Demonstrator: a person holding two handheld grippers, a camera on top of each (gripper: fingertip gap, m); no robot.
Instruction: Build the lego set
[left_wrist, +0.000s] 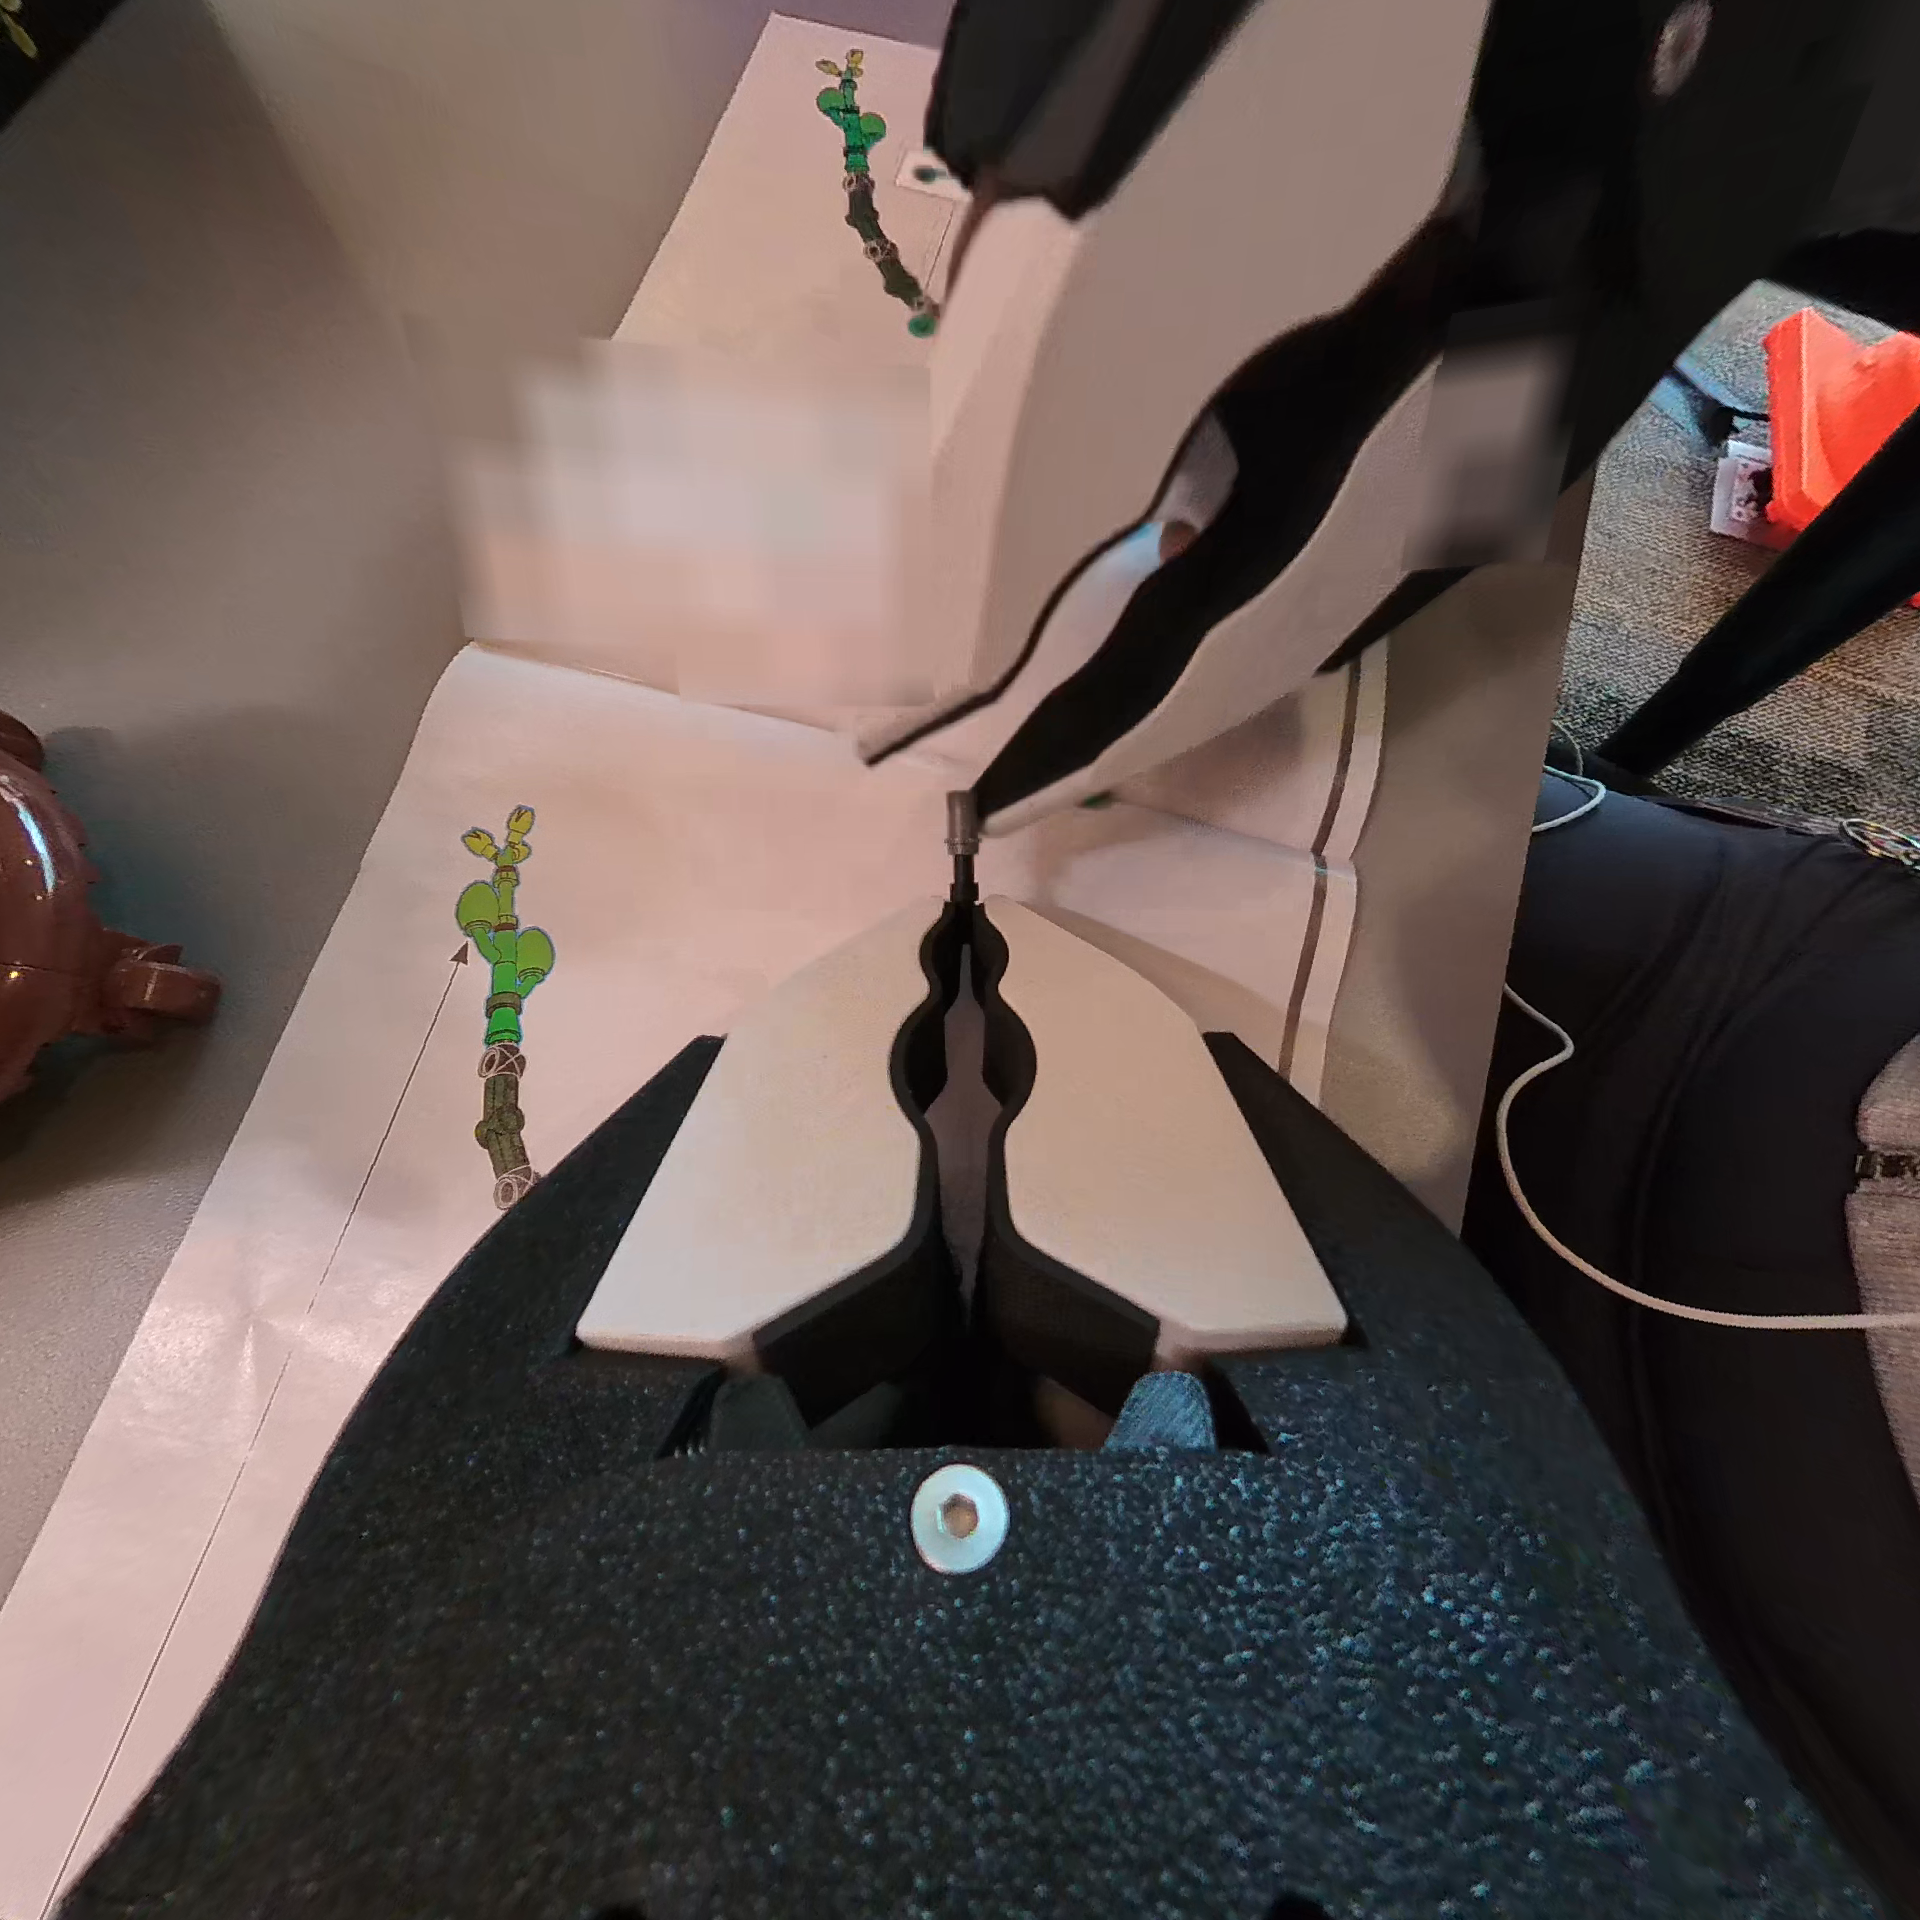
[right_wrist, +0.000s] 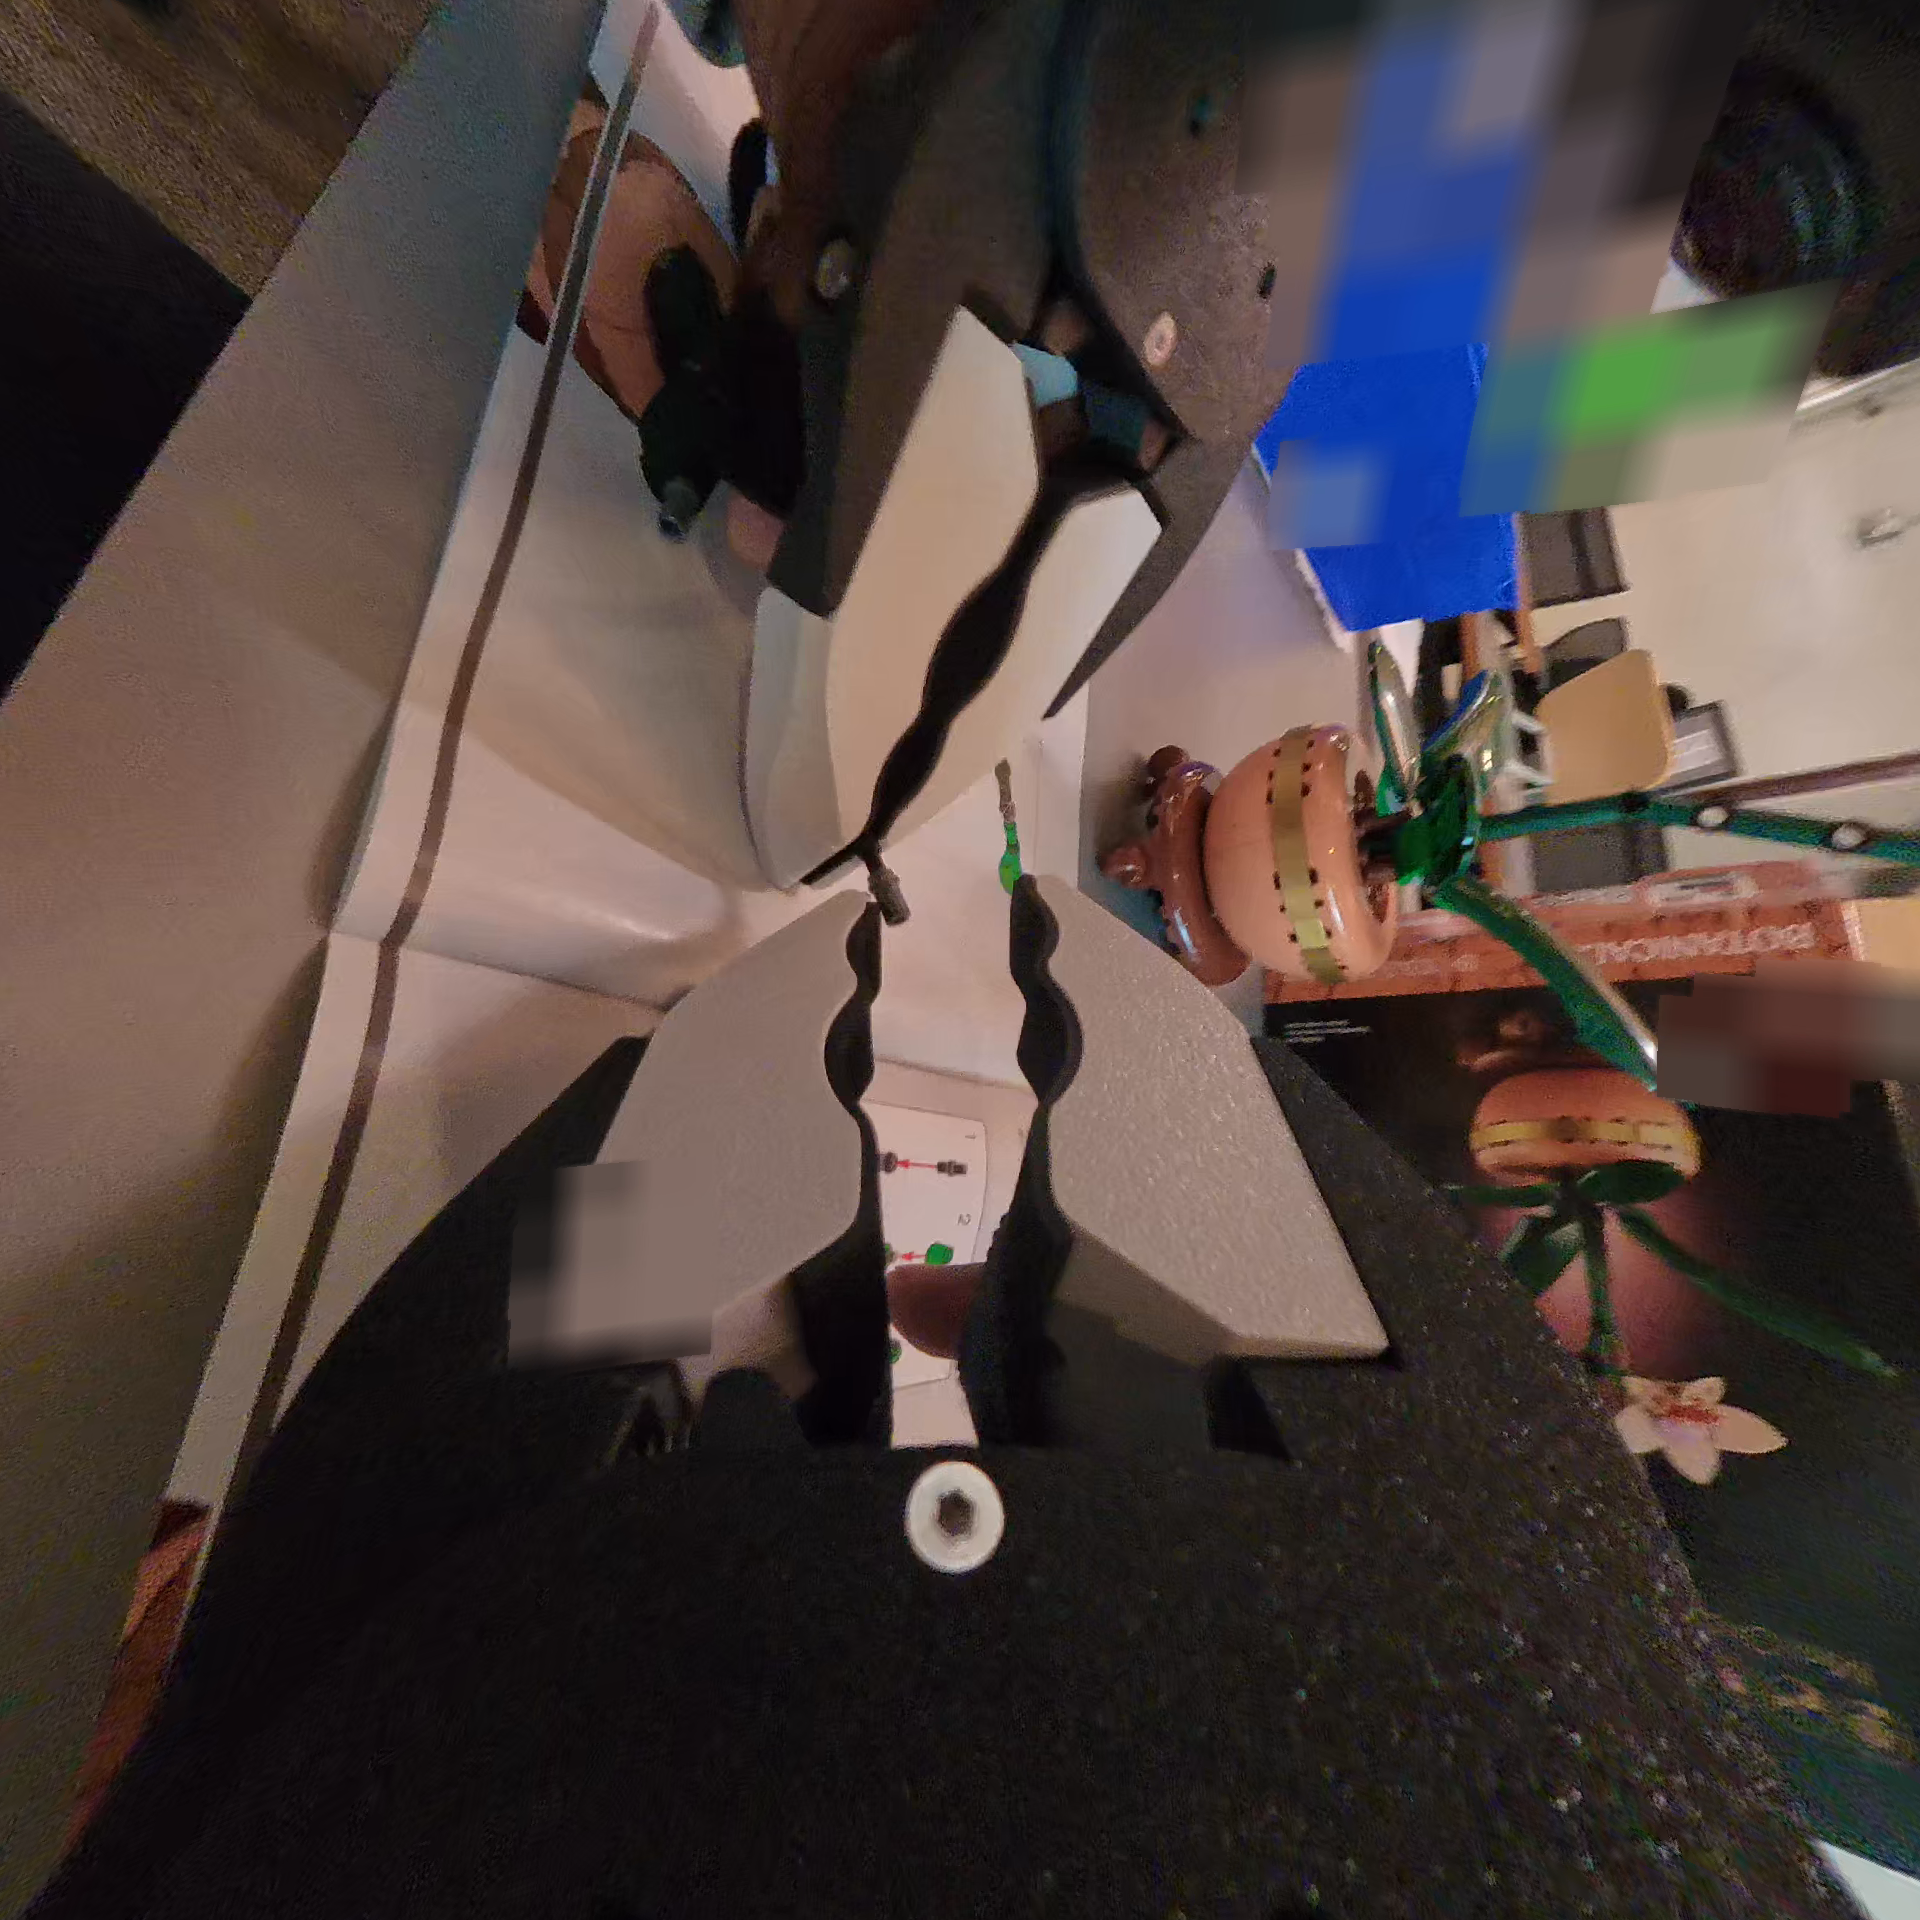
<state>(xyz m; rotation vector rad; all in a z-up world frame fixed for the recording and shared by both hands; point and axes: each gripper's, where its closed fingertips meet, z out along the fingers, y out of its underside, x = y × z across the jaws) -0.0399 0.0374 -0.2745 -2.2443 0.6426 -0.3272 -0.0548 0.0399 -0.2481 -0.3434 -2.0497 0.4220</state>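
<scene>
My left gripper (left_wrist: 961, 909) is shut on a small dark pin with a grey cap (left_wrist: 959, 831), which sticks out past its fingertips above an open instruction booklet (left_wrist: 644, 831). My right gripper (right_wrist: 940, 904) is open, with nothing between its pads. It meets the left gripper tip to tip, and its left fingertip (right_wrist: 860, 920) is right beside the pin's grey end (right_wrist: 891, 899). In the left wrist view the right gripper (left_wrist: 935, 784) reaches in from the upper right, with its lower finger by the cap. A small green bit (right_wrist: 1008, 857) shows just past the right fingertip; I cannot tell whether it is loose or printed.
A brown brick-built piece (left_wrist: 62, 935) lies left of the booklet. A tan and brown brick flower with green stems (right_wrist: 1299, 852) stands at the right beside a dark picture box (right_wrist: 1558, 1143). An orange object (left_wrist: 1829, 416) and a white cable (left_wrist: 1538, 1143) lie to the right. Only a small space, under 4 cm, lies between the two pairs of fingers.
</scene>
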